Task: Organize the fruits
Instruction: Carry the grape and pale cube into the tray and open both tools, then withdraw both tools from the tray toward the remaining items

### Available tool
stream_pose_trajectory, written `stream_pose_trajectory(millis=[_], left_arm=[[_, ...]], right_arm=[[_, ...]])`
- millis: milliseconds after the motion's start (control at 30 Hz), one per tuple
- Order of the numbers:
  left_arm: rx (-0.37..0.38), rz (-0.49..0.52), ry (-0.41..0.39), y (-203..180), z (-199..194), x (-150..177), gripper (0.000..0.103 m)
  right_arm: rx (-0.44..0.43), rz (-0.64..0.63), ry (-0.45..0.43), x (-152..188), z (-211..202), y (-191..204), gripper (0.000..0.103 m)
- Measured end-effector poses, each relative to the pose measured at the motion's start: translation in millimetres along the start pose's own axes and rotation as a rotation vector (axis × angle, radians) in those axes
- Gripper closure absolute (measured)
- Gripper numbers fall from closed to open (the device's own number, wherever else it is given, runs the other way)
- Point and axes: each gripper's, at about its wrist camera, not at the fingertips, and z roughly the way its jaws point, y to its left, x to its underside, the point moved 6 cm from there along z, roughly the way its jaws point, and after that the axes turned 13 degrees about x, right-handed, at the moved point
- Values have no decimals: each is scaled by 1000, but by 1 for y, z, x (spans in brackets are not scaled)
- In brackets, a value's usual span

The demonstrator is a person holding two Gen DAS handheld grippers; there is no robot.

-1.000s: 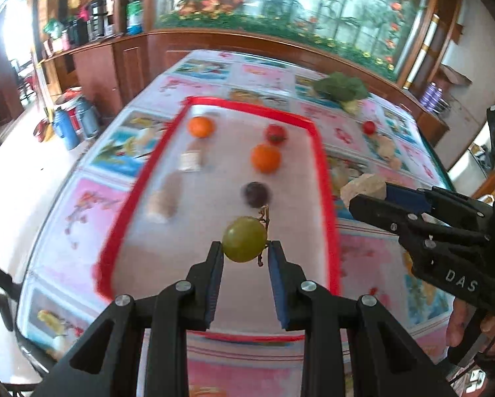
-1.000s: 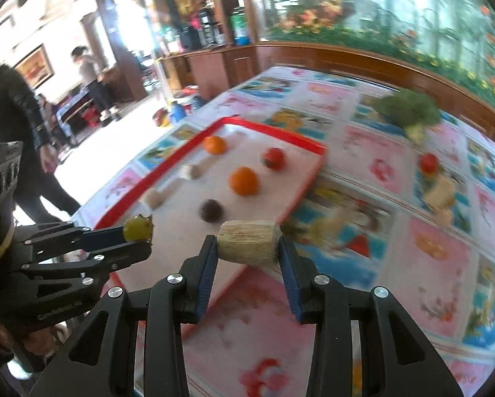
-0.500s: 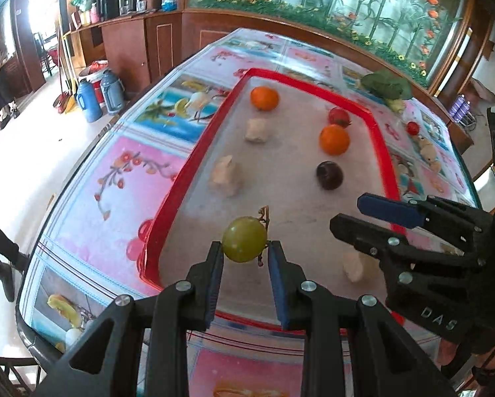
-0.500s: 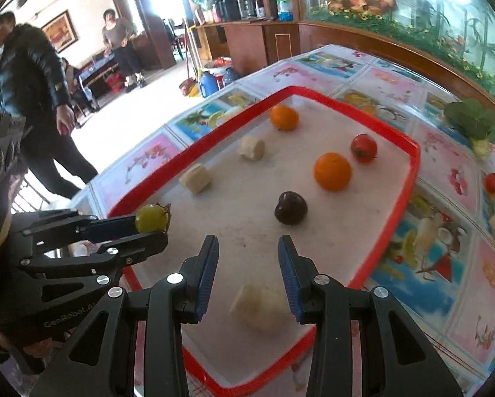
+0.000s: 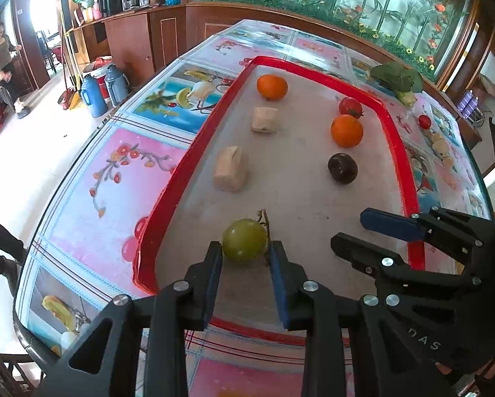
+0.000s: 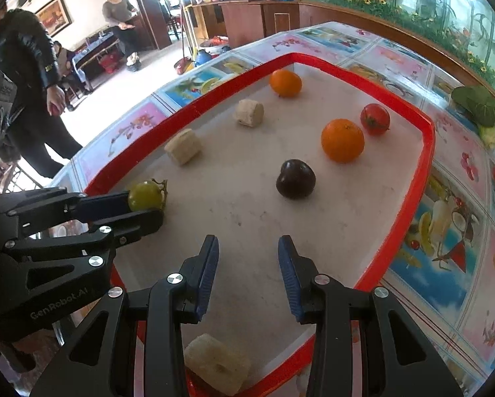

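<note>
My left gripper point(image 5: 246, 258) is shut on a green grape point(image 5: 244, 244) with a stem, low over the near left part of the red-rimmed tray point(image 5: 409, 178); it also shows in the right wrist view point(image 6: 146, 203) with the grape point(image 6: 145, 195). My right gripper point(image 6: 248, 248) is open and empty above the tray's point(image 6: 426, 152) near end, seen at right in the left wrist view point(image 5: 356, 230). A pale corn piece point(image 6: 216, 365) lies on the tray below it. On the tray lie two oranges point(image 5: 346, 130) point(image 5: 272, 87), a tomato point(image 5: 350, 106), a dark plum point(image 5: 342, 168) and two pale chunks point(image 5: 231, 169) point(image 5: 264, 119).
Off the tray on the patterned table lie leafy greens point(image 5: 398, 79), a small tomato point(image 5: 424, 121) and pale pieces point(image 5: 441, 147) at the right. People point(image 6: 32, 76) stand beyond the table's left edge. Flasks point(image 5: 92, 94) stand on the floor.
My right gripper opened and let the corn piece down onto the tray's near end, then drew back. My left gripper carried the grape lower over the tray.
</note>
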Motion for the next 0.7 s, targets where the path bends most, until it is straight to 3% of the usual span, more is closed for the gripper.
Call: stream_pose_trajectory(millis=[133, 433, 500, 700], left_arm=[[-26, 11, -5, -2, -3, 1, 57], [-54, 17, -41, -14, -19, 2, 46], [-66, 28, -57, -20, -24, 2, 43], [-63, 56, -104, -46, -38, -2, 37]], right_arm=[[7, -8, 10, 0, 0, -1, 66], [-1, -23, -14, 3, -25, -4, 64], [20, -37, -38, 5, -37, -6, 58], [85, -28, -41, 17, -59, -24, 55]])
